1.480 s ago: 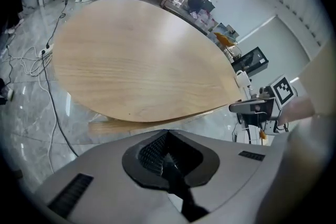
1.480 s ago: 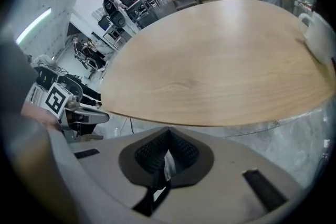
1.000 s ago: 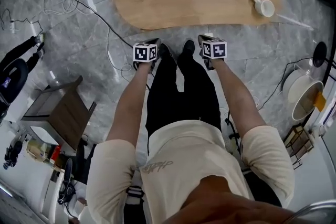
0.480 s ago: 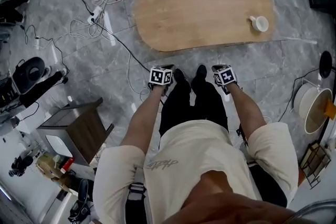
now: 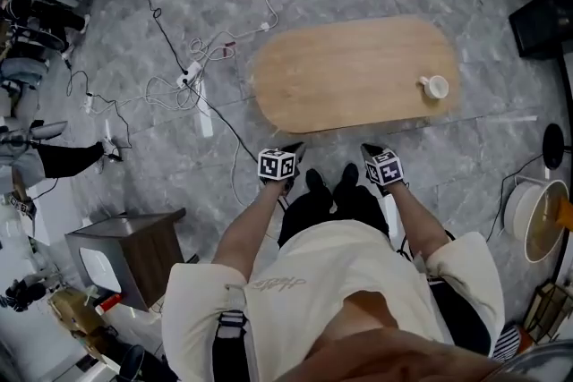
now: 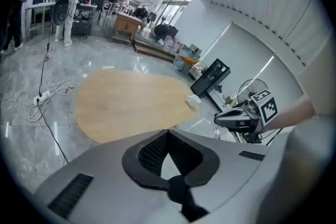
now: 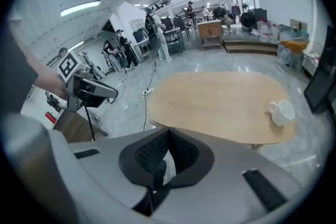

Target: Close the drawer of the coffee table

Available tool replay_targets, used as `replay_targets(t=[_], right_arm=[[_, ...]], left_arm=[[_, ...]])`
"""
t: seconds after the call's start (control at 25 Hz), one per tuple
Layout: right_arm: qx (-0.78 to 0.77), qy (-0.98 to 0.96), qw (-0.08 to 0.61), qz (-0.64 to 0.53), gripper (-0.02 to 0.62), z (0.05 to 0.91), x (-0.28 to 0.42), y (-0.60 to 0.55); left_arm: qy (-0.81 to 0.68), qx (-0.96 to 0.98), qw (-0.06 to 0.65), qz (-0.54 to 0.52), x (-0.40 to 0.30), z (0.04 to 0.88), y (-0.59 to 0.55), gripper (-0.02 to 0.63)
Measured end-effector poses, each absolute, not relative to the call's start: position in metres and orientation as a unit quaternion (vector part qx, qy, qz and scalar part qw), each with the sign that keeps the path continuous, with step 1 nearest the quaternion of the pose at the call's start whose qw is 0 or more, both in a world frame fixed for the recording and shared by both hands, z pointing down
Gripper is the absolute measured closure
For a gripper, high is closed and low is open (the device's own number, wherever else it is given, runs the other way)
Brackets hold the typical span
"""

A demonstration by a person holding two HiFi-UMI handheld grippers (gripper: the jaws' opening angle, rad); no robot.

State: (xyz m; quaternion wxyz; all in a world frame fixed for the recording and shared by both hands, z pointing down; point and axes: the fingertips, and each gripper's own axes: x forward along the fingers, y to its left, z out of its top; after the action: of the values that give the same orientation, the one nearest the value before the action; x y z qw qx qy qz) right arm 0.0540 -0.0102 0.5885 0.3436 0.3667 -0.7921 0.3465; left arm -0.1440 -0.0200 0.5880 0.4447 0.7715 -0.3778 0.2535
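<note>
Facing the oval wooden bench (image 5: 354, 72) lying just ahead with its long axis running crosswise, holding left gripper (image 6: 168, 136) and right gripper (image 7: 168, 134) about equally near it, jaws pressing together on nothing, drawer showing in no view

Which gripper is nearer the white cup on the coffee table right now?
Right. The right gripper hangs just off the table at its near edge, with the cup ahead and to its right. The left gripper sits further left, toward the table's other end.
</note>
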Motion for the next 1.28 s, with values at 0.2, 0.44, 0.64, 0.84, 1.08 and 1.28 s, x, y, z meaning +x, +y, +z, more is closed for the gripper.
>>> replay_targets(t=[0.2, 0.44, 0.64, 0.84, 1.08, 1.28], right_arm=[[0.402, -0.801, 0.268, 0.353, 0.6, 0.529, 0.041, -0.02], [0.385, -0.851, 0.261, 0.244, 0.6, 0.443, 0.034, -0.029], [0.378, -0.875, 0.188, 0.238, 0.601, 0.365, 0.014, -0.038], [0.394, -0.885, 0.109, 0.222, 0.601, 0.299, 0.013, -0.041], [0.403, -0.901, 0.064, 0.144, 0.601, 0.228, 0.004, -0.052], [0.415, -0.903, 0.044, 0.101, 0.601, 0.184, 0.008, -0.063]], left_arm=[[-0.4, 0.799, 0.396, 0.211, -0.156, 0.525, -0.043, 0.601], [-0.423, 0.83, 0.327, 0.158, -0.163, 0.427, -0.055, 0.601], [-0.435, 0.843, 0.281, 0.148, -0.172, 0.366, -0.057, 0.601], [-0.435, 0.86, 0.24, 0.118, -0.155, 0.311, -0.062, 0.601], [-0.422, 0.886, 0.174, 0.089, -0.153, 0.24, -0.063, 0.601], [-0.443, 0.885, 0.121, 0.071, -0.159, 0.192, -0.073, 0.601]])
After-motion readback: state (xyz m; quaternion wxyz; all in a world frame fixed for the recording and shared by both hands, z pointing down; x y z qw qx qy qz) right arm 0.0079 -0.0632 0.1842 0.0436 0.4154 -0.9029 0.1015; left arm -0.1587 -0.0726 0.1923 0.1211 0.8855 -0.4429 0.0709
